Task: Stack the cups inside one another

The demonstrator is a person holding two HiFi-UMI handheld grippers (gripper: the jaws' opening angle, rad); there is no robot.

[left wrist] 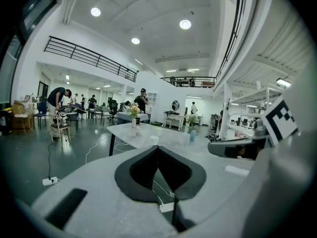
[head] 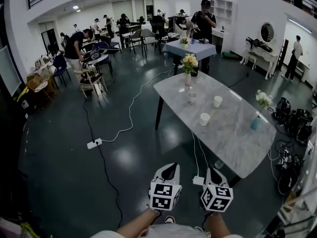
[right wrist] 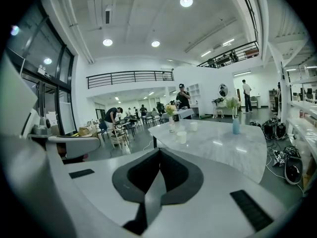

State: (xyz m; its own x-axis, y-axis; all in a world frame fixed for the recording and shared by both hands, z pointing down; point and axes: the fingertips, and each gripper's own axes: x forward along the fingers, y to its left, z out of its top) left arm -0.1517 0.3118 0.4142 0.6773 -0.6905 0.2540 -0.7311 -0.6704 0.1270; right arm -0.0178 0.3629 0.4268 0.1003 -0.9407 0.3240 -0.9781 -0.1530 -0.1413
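Three cups (head: 205, 119) unstacked mid-frame on table (head: 233, 138); left gripper (head: 171, 166) and right gripper (head: 214, 172) at bottom edge, both closed and empty, well short of them.

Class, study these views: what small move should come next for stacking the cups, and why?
Probably step closer to the grey marble table: the left gripper and right gripper are shut, empty and short of it, with the nearest white cup well ahead.
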